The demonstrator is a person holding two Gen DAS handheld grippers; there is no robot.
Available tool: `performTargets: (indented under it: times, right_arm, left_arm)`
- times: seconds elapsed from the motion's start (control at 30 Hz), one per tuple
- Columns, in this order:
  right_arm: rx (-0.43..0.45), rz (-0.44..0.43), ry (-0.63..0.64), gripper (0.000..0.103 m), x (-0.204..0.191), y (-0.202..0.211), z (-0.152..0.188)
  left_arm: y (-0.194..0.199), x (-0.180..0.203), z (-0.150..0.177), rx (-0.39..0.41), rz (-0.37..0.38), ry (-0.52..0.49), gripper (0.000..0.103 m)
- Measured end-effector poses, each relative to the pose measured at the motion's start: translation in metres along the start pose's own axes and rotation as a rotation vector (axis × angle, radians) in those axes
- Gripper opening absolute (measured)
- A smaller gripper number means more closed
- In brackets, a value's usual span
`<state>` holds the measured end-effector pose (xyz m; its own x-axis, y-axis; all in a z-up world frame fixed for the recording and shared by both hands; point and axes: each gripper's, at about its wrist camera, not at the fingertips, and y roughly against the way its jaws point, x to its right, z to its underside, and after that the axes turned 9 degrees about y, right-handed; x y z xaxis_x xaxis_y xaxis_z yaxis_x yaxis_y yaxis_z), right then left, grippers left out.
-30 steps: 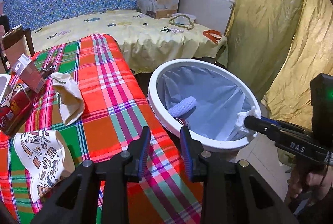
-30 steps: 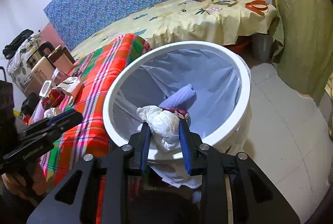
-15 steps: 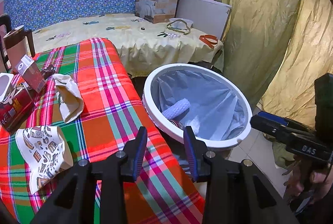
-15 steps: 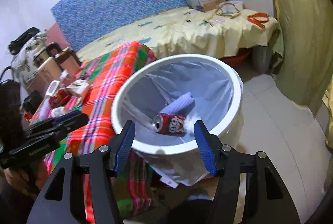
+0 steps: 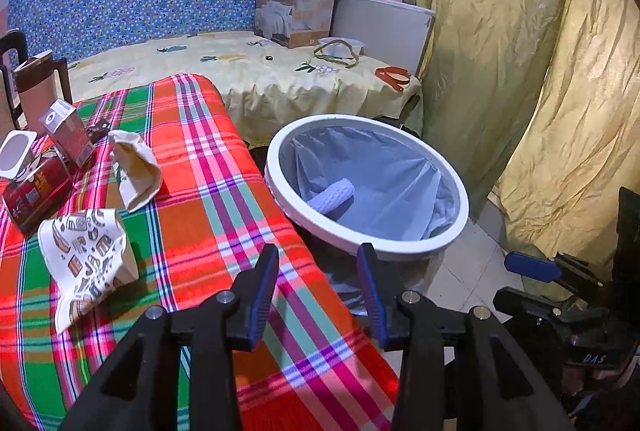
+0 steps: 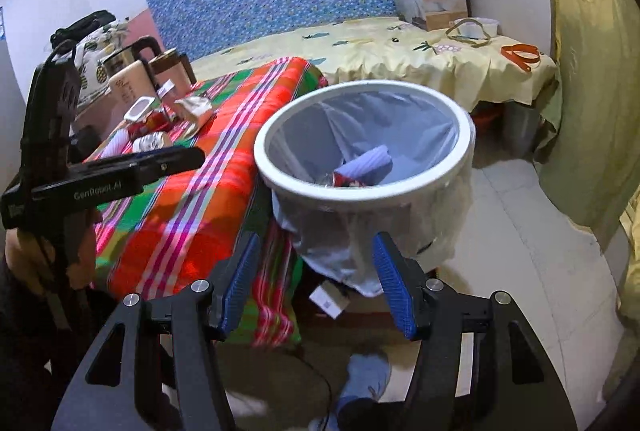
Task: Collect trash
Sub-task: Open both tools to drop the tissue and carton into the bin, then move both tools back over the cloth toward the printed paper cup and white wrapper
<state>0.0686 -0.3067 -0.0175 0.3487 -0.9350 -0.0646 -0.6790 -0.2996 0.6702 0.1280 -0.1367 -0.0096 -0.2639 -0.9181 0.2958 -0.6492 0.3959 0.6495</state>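
Both jaws stand open with nothing in them. On the right gripper (image 6: 316,281) the blue pads are wide apart, and it hangs low in front of the round white bin with a grey bag inside (image 6: 362,193). On the left gripper (image 5: 318,291) the pads are a bit closer together, and it hovers over the near edge of the bright red and green checked cloth (image 5: 192,199) on the table.

Inside the bin lie a pale bumpy roll (image 5: 332,193) and a red can (image 6: 346,181), so some trash looks to be in already. More is out on the cloth: a crumpled white paper bag with brown pictures (image 5: 86,259) lies nearest the left gripper, and a folded cream paper bag (image 5: 134,171) lies a little farther back. Beside them sit a small red box (image 5: 34,187) and a brown carton (image 5: 68,131).

The picture bag looks like the best next pick. It is soft and floppy, so go in low, pinch a thick fold, and squeeze well. Then lift it clear, carry it right over the white rim, and only then let go.
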Motion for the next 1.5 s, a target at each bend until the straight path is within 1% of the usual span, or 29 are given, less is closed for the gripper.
performTargets:
  times: [0.27, 0.33, 0.4, 0.5, 0.6, 0.83, 1.0, 1.17, 1.3, 1.37, 1.43, 1.5]
  right_arm:
    - [-0.01, -0.023, 0.037, 0.057, -0.011, -0.003, 0.006]
    - [-0.016, -0.031, 0.045, 0.054, -0.013, -0.005, 0.007]
    - [-0.011, -0.037, 0.061, 0.054, -0.016, -0.004, 0.007]
    - [0.015, -0.041, 0.059, 0.054, -0.018, 0.0, 0.002]
    - [0.042, -0.026, 0.049, 0.054, -0.017, 0.002, -0.006]
    - [0.059, 0.021, 0.002, 0.054, -0.011, -0.01, -0.02]
    - [0.055, 0.02, -0.007, 0.054, -0.009, -0.022, -0.027]
    - [0.058, 0.015, -0.008, 0.054, -0.008, -0.026, -0.033]
    - [0.053, 0.002, -0.002, 0.054, -0.009, -0.029, -0.037]
    - [0.053, -0.001, 0.002, 0.054, -0.009, -0.031, -0.039]
    - [0.054, -0.006, 0.003, 0.054, -0.01, -0.032, -0.041]
    - [0.056, -0.012, 0.002, 0.054, -0.011, -0.033, -0.045]
  left_arm:
    - [0.006, -0.004, 0.007, -0.002, -0.025, 0.012, 0.043]
    - [0.007, -0.008, 0.008, 0.003, -0.039, 0.018, 0.043]
    - [0.008, -0.013, 0.008, 0.006, -0.051, 0.026, 0.044]
    - [0.007, -0.019, 0.008, 0.014, -0.08, 0.036, 0.046]
    - [0.007, -0.028, 0.007, 0.029, -0.122, 0.053, 0.047]
    - [0.015, -0.062, 0.004, 0.063, -0.212, 0.115, 0.05]
    - [0.022, -0.079, 0.003, 0.077, -0.252, 0.143, 0.05]
    - [0.029, -0.089, 0.001, 0.104, -0.274, 0.161, 0.051]
    - [0.032, -0.099, -0.002, 0.126, -0.296, 0.173, 0.058]
    - [0.034, -0.104, -0.004, 0.136, -0.31, 0.176, 0.06]
    - [0.034, -0.111, -0.005, 0.142, -0.32, 0.183, 0.064]
    - [0.031, -0.119, -0.007, 0.137, -0.332, 0.202, 0.065]
